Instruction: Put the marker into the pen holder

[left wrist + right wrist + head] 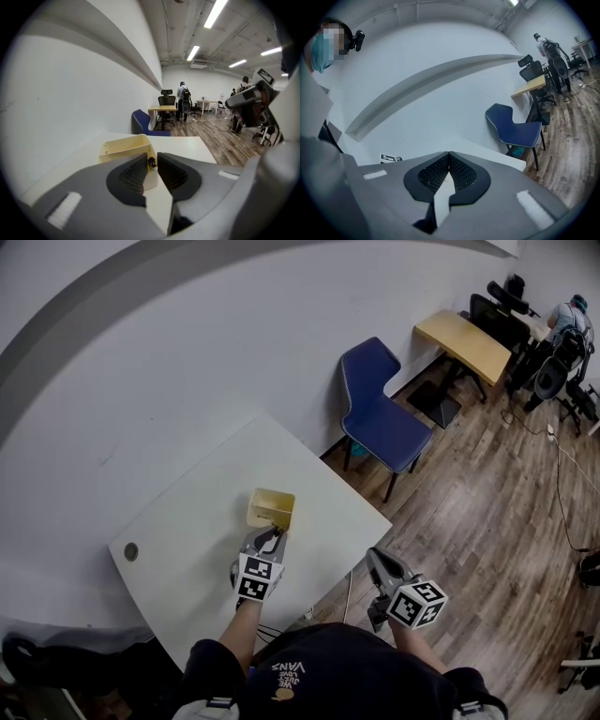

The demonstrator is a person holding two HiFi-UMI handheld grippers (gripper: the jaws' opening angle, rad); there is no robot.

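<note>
White table (178,521): it is carrying the holder near its middle, and a small round thing (131,551) is lying near its left corner.
Holder (265,515): it is pale yellow and open on top. It is standing upright just in front of the left gripper's tips.
Left gripper (272,536): it is pointing down at the holder from the near side. Its jaws are standing only a little apart and are pressing on the marker.
Marker (151,162): its dark end is showing between the jaw tips, just beside the holder's near wall. It is not lying inside the holder yet. If it is touching the wall, I cannot tell.
Right gripper (449,153): it is hanging past the table's right edge, over the wooden floor (487,512). Its jaws are meeting tip to tip and are holding nothing.
Chair (380,413): it is blue and is standing behind the table, near the wall.
Desk (462,341): it is wooden and is standing farther back, well apart from the table.
</note>
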